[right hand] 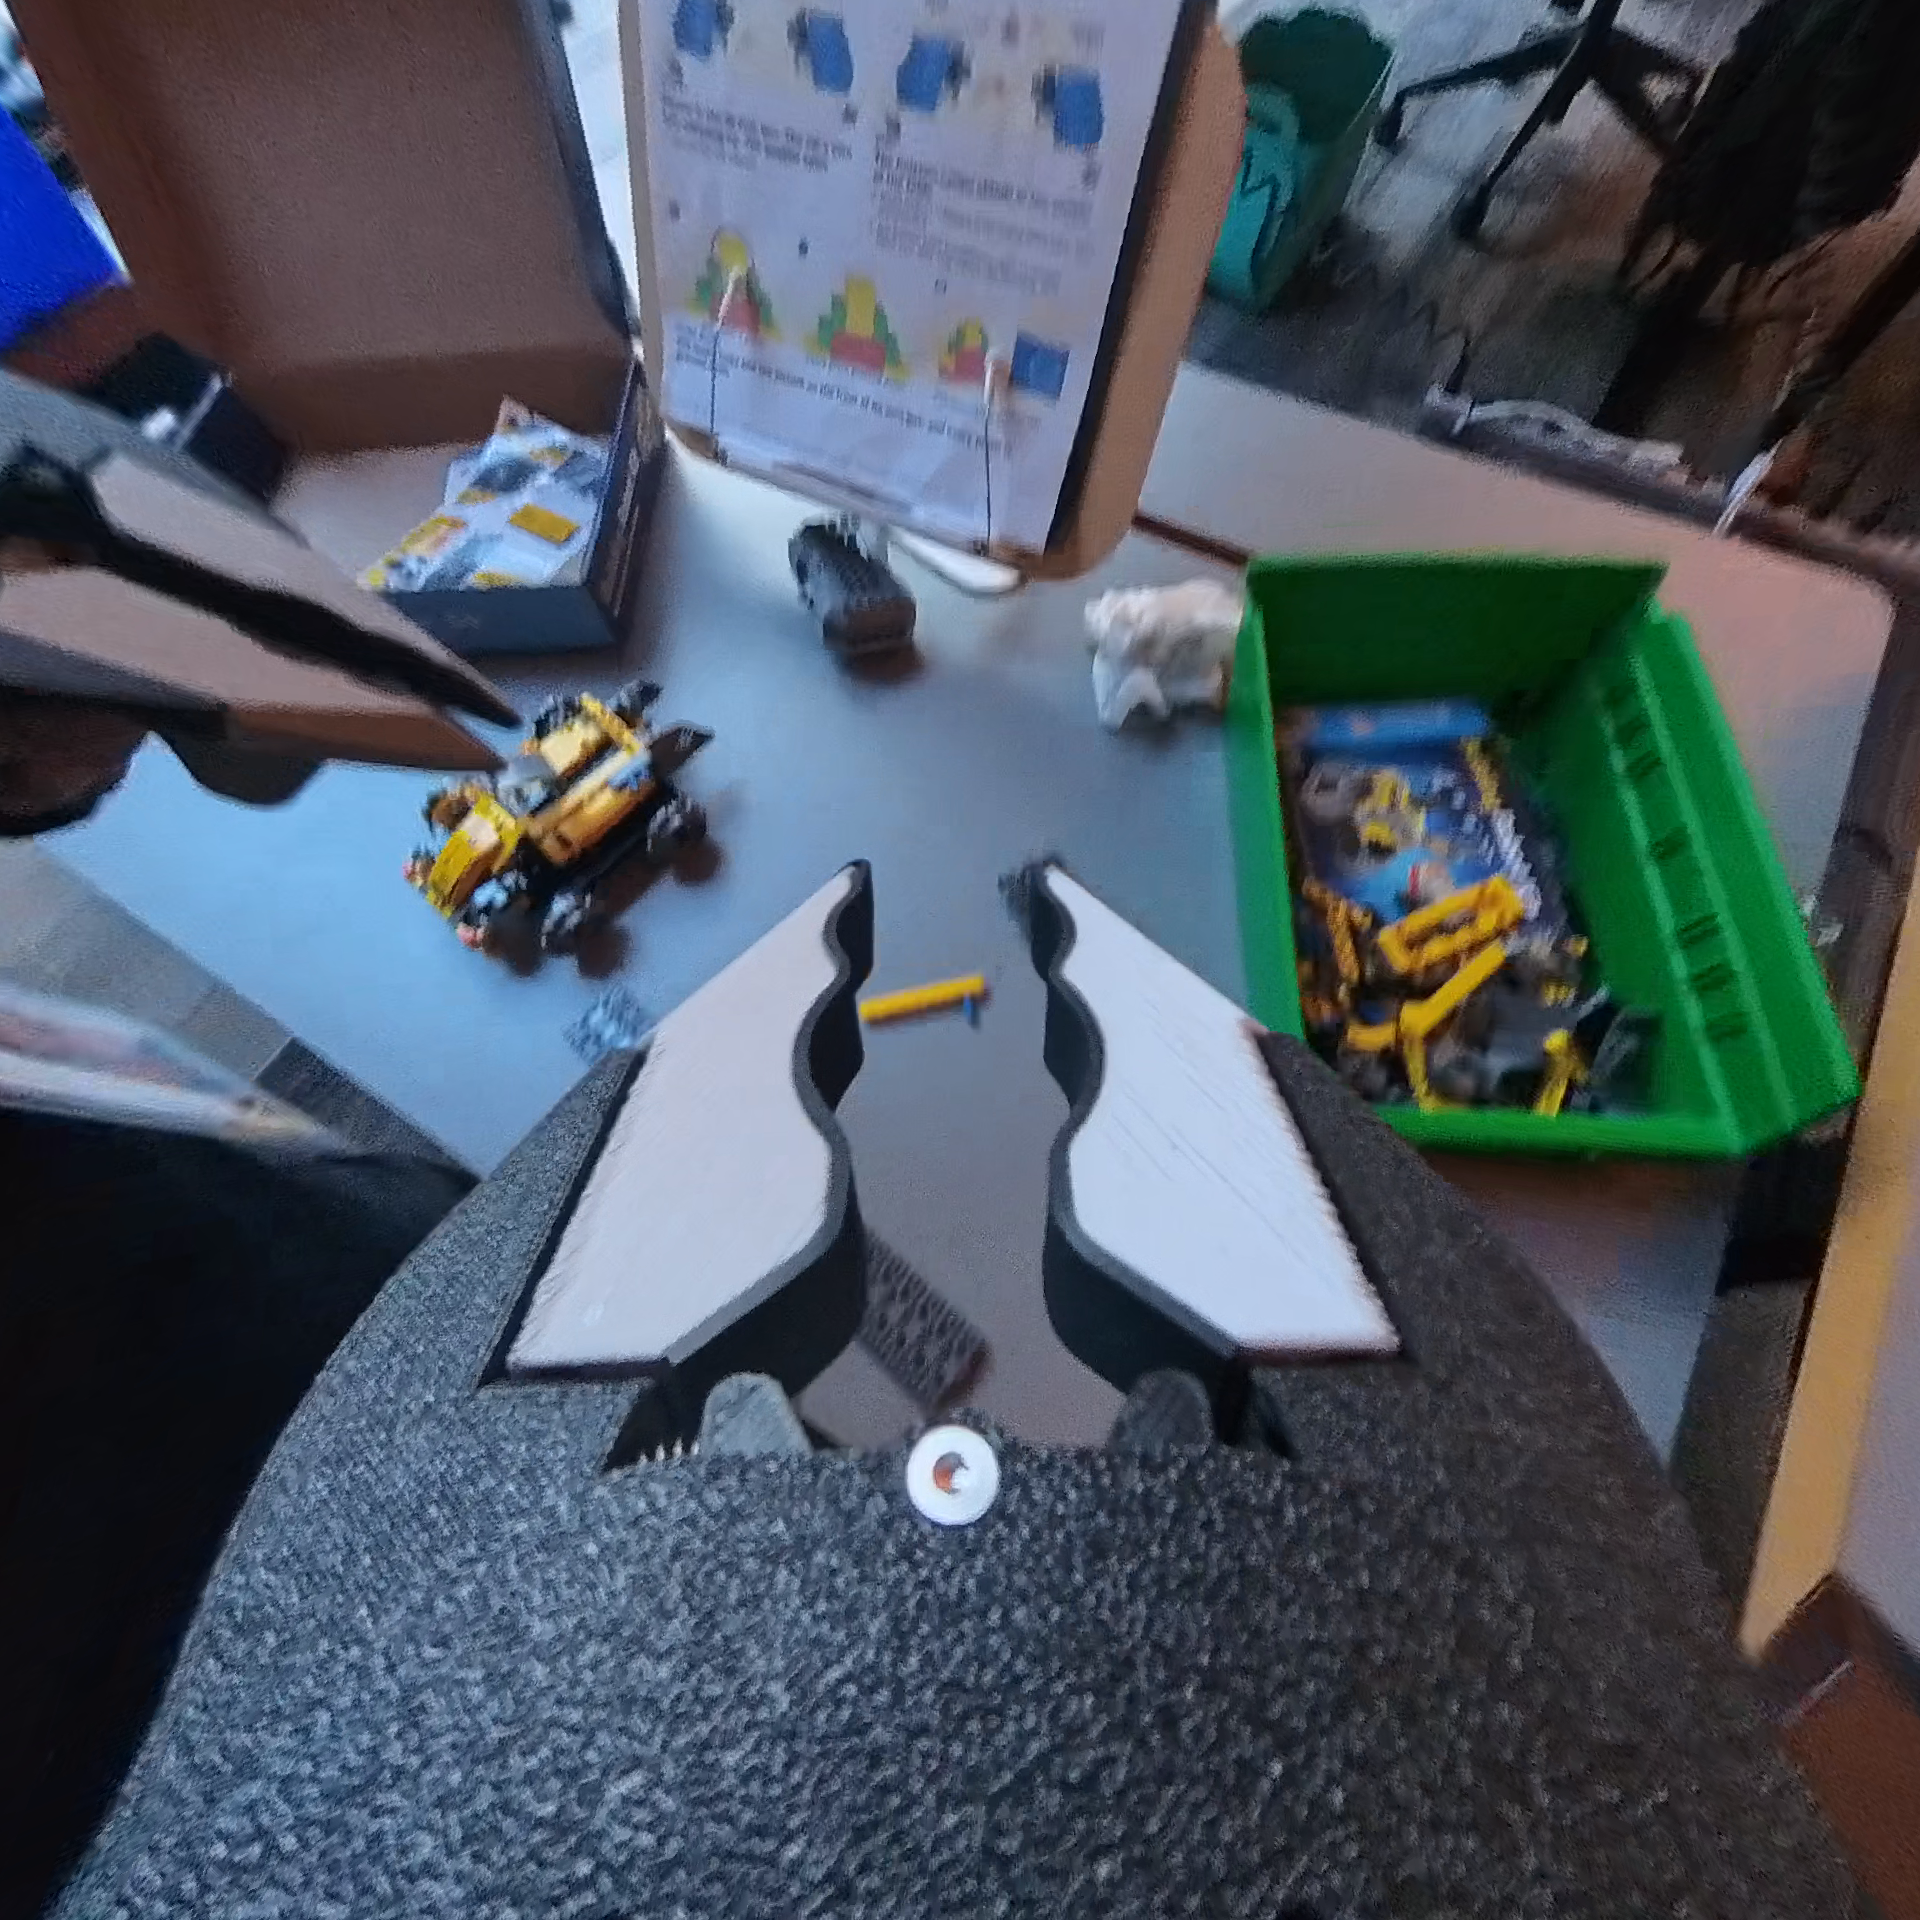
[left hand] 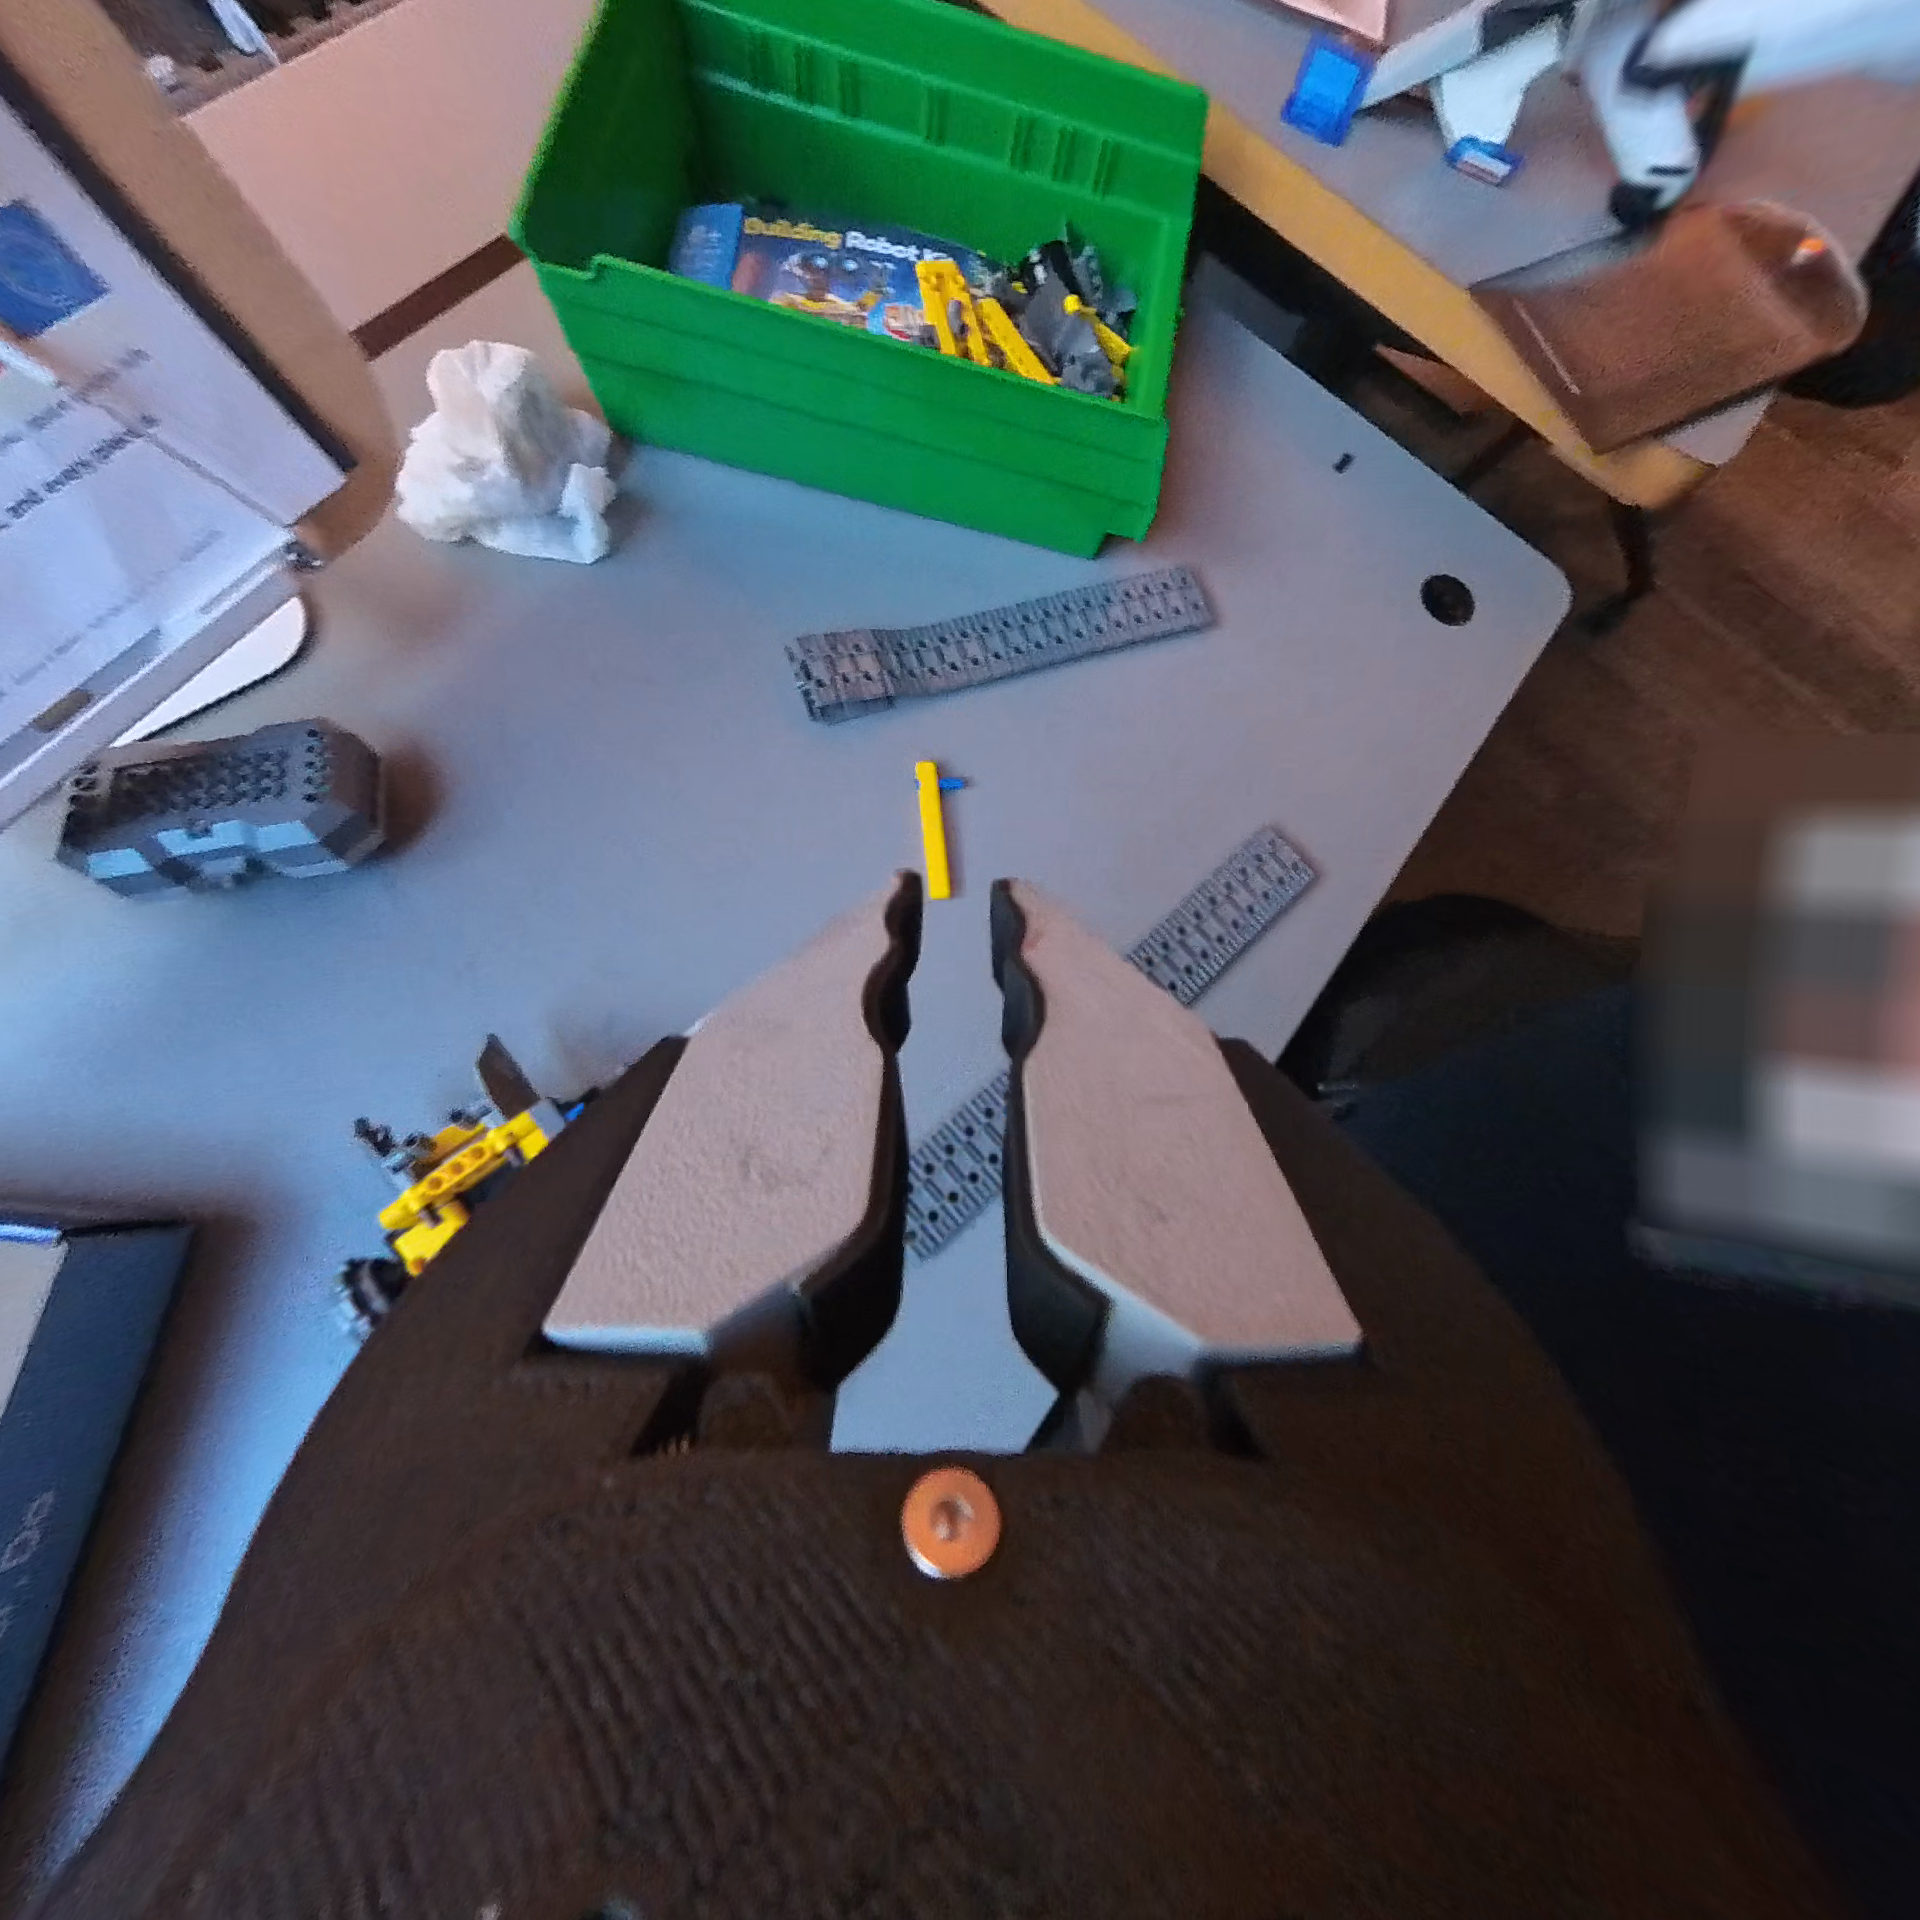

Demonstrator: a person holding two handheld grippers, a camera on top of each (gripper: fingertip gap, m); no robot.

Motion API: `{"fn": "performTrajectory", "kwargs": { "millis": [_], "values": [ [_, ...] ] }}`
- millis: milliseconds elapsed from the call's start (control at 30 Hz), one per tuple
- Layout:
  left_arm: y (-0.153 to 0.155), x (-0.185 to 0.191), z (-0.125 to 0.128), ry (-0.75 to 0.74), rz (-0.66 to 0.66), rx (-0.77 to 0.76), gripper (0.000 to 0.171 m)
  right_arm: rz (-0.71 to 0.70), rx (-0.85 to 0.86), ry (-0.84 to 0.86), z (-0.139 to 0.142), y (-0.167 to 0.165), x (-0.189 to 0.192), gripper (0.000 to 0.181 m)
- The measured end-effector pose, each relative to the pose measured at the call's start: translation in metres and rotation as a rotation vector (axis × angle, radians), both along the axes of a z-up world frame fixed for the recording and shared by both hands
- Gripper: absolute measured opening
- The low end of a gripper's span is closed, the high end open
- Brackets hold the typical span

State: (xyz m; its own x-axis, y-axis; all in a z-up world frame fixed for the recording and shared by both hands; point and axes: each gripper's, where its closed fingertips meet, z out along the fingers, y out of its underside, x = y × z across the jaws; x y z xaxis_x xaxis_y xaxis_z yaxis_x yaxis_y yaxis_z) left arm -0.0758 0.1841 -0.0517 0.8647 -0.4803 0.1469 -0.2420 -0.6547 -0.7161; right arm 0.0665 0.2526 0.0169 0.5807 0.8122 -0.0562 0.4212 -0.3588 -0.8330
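Two grippers over a grey table (left hand: 623, 644), both empty. Going left to right in the left wrist view: a white printed instruction sheet on a cardboard stand (left hand: 114, 488) at far left, a dark grey studded brick block (left hand: 223, 810) below it, a crumpled white tissue wad (left hand: 504, 457), a partly built yellow-and-black brick vehicle (left hand: 452, 1174) half hidden by the gripper body, then the left gripper (left hand: 954, 888), fingers parted by a narrow gap with nothing between them. A small yellow brick beam with a blue pin (left hand: 933, 826) lies flat on the table just ahead of its tips, not touching as far as I can tell. Beyond it lies a long grey studded plate (left hand: 997, 639), and a second grey studded strip (left hand: 1226, 914) runs under the right finger. The green plastic bin (left hand: 862, 447) at the back holds a booklet and loose yellow and grey parts. Right wrist view: the vehicle sits at left, the right gripper (right hand: 951, 873) is open wider, holds nothing, and the same yellow beam lies crosswise between its fingers lower down, on the table; height above it is hard to judge. Risks, as a judgement: the beam is thin and flat, so a closing finger could skid it away or pinch only the pin; both grippers point at one small part, so they could collide; blur makes alignment uncertain.
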Motion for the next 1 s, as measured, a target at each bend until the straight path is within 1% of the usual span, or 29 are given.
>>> {"fn": "performTrajectory", "kwargs": {
  "millis": [67,133,200,267,333,467,567,667,833,1000],
  "values": [
    [0.002,-0.009,0.000,-0.010,0.017,-0.001,0.012,0.024,0.046,0.013,0.020,0.013,-0.020,0.027],
    [0.005,-0.017,0.002,-0.007,0.041,0.009,0.012,0.068,0.060,0.015,0.028,0.017,-0.037,0.028],
    [0.009,-0.023,0.005,-0.002,0.080,0.019,0.012,0.130,0.055,0.008,0.025,0.014,-0.048,0.028],
    [0.011,-0.027,0.006,-0.009,0.133,0.013,0.012,0.181,0.055,-0.025,0.015,0.014,-0.050,0.029],
    [0.013,-0.029,0.006,-0.009,0.194,0.002,0.012,0.198,0.085,-0.056,0.009,0.025,-0.043,0.032],
    [0.016,-0.032,0.011,0.020,0.358,-0.002,0.011,0.191,0.105,-0.050,0.003,0.065,-0.023,0.037],
    [0.015,-0.028,0.017,0.018,0.501,-0.028,0.010,0.257,0.142,-0.054,-0.005,0.085,-0.012,0.038],
    [0.008,-0.011,0.019,0.033,0.580,-0.061,0.010,0.344,0.121,-0.023,-0.019,0.087,-0.003,0.038],
    [-0.012,0.021,0.020,0.123,0.624,-0.132,0.007,0.443,0.042,0.003,-0.052,0.080,0.013,0.037],
    [-0.027,0.039,0.018,0.167,0.648,-0.178,0.006,0.481,-0.001,0.046,-0.060,0.078,0.016,0.037]
  ]
}}
